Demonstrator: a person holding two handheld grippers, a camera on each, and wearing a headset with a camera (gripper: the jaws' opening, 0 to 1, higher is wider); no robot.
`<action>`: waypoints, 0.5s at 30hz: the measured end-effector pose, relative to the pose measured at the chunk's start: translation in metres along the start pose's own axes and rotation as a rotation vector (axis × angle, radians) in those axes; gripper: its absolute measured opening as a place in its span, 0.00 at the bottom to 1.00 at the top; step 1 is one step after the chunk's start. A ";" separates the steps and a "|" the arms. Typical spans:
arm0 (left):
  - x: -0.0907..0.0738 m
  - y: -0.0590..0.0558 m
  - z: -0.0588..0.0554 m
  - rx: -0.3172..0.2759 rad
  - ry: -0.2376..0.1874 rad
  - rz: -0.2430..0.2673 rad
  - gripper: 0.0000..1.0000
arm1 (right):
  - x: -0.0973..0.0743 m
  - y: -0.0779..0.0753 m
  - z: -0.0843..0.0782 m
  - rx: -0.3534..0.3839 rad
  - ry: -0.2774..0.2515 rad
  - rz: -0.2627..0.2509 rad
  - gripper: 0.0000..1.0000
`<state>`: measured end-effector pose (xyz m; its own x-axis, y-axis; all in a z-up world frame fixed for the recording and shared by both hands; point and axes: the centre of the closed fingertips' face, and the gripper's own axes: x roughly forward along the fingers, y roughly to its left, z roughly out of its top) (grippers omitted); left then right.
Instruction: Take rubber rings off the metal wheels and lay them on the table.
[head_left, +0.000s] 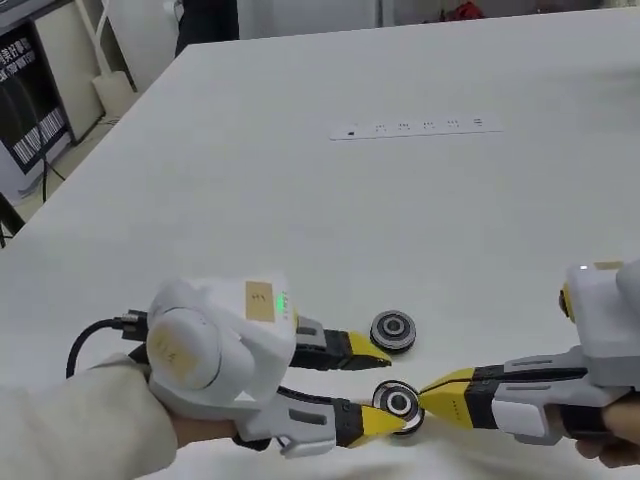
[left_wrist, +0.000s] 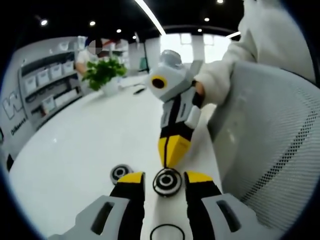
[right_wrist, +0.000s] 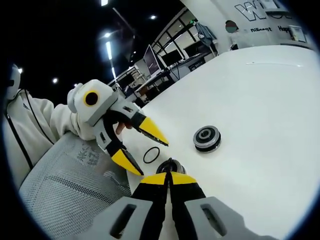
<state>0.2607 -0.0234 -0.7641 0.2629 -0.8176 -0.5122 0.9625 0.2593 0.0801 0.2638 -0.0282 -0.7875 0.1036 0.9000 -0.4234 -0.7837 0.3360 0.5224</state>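
Observation:
Two metal wheels lie on the white table (head_left: 300, 200). The near wheel (head_left: 398, 402) (left_wrist: 167, 181) (right_wrist: 170, 165) sits between the jaws of my open left gripper (head_left: 390, 388) (left_wrist: 165, 179) (right_wrist: 152, 158), with small gaps on both sides. My right gripper (head_left: 425, 395) (left_wrist: 170, 162) (right_wrist: 170, 176) is shut, its tips pressed against that wheel's rim; I cannot tell whether they pinch the rubber ring. The second wheel (head_left: 393, 331) (left_wrist: 120, 173) (right_wrist: 207, 138) lies free a little farther out. A loose black rubber ring (left_wrist: 167, 232) (right_wrist: 151, 154) rests flat under the left gripper.
A socket strip (head_left: 415, 127) is set flush in the table farther back. A grey mesh chair (left_wrist: 280, 150) (right_wrist: 65, 180) stands close behind the near table edge. A potted plant (left_wrist: 102, 72) stands at the far end, and a monitor (head_left: 25, 100) is off the table's left side.

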 end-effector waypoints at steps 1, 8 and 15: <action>-0.001 0.000 0.001 0.000 -0.002 -0.001 0.34 | 0.000 0.000 0.000 -0.002 0.000 0.001 0.00; -0.015 0.006 0.005 0.000 0.000 0.006 0.47 | -0.001 0.004 0.002 -0.019 0.003 0.005 0.00; -0.031 0.008 0.005 -0.006 0.024 0.014 0.64 | -0.003 0.007 0.005 -0.046 0.010 0.007 0.00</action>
<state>0.2605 0.0014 -0.7429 0.2742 -0.8017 -0.5312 0.9584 0.2732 0.0823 0.2605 -0.0271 -0.7790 0.0920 0.8992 -0.4278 -0.8117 0.3165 0.4908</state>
